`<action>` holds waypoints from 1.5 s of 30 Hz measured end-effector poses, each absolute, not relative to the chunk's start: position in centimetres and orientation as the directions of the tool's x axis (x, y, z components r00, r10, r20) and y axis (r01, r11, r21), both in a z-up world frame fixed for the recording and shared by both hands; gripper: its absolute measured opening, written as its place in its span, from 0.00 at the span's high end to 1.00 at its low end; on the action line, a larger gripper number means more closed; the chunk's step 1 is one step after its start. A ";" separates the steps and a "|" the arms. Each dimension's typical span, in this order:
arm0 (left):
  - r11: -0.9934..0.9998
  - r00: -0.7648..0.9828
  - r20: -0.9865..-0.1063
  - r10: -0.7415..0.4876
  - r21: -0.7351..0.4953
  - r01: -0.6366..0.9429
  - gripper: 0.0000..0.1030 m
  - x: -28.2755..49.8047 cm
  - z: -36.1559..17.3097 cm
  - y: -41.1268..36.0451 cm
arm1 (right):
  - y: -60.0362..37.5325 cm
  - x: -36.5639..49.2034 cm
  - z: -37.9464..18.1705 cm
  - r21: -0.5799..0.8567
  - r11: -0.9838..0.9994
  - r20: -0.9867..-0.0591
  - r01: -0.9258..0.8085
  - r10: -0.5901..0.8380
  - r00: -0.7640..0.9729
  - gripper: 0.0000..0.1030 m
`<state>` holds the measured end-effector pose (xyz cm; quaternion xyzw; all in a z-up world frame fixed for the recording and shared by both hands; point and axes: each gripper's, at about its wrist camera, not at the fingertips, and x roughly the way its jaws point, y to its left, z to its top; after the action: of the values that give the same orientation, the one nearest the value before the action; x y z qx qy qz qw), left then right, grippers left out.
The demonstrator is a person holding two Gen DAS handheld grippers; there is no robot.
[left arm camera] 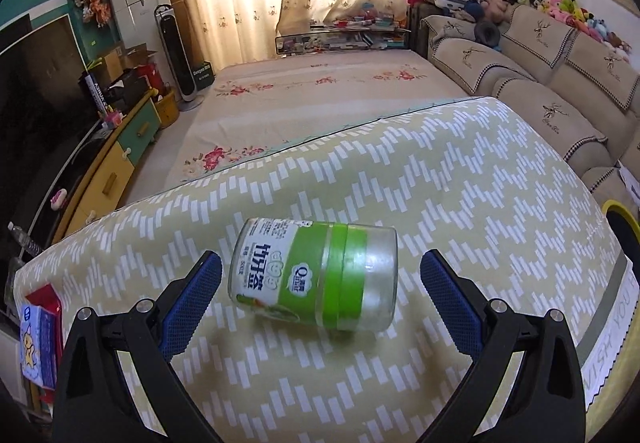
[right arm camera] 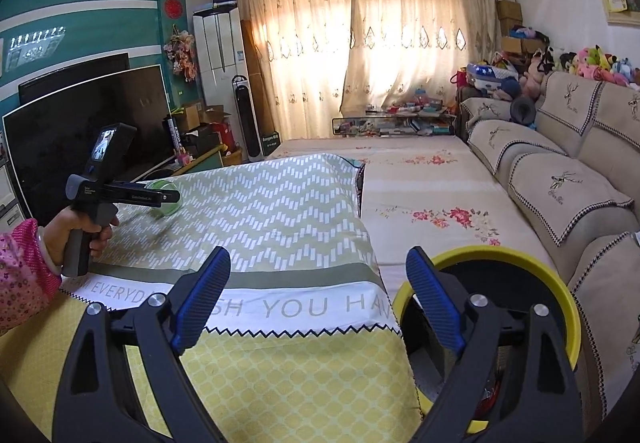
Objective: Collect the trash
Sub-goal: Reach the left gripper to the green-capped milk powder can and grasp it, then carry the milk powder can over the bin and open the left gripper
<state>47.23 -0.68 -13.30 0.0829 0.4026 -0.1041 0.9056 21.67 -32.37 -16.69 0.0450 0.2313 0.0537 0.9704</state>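
Note:
A clear plastic jar (left arm camera: 316, 275) with a green label and green lid lies on its side on the zigzag-patterned cloth (left arm camera: 460, 179). My left gripper (left arm camera: 320, 275) is open, its blue pads either side of the jar with gaps on both sides. In the right wrist view the left gripper (right arm camera: 168, 199) is held by a hand in a pink sleeve, and the jar (right arm camera: 166, 197) shows as a green patch behind its tips. My right gripper (right arm camera: 318, 297) is open and empty over the table's near edge, beside a yellow-rimmed bin (right arm camera: 560, 291).
A flat snack packet (left arm camera: 40, 339) lies at the table's left edge. A low bed with a floral sheet (right arm camera: 424, 187) lies beyond the table, a sofa (right arm camera: 560, 179) to the right, a TV and cabinet (right arm camera: 80, 139) on the left.

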 end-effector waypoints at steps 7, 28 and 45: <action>0.961 0.630 -0.765 -0.135 0.055 0.273 0.28 48.9 -14.3 -0.8 | -32.1 22.2 -16.9 0.108 0.990 -0.468 -0.089 0.130 0.874 0.18; 0.891 0.647 -0.700 -0.302 0.034 0.452 0.29 30.0 -6.0 -12.2 | -38.5 16.0 -16.0 0.056 0.997 -0.431 0.048 -0.019 0.902 0.18; 0.635 0.387 -0.768 -0.510 -0.033 0.772 0.28 27.8 -8.7 -40.7 | -51.9 7.0 -18.2 0.090 0.925 -0.470 0.370 -0.288 0.834 0.18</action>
<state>27.84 -40.74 -8.66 0.1675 0.3901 -0.3928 0.8157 7.04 -51.87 -18.21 0.0890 0.2302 -0.1726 0.9536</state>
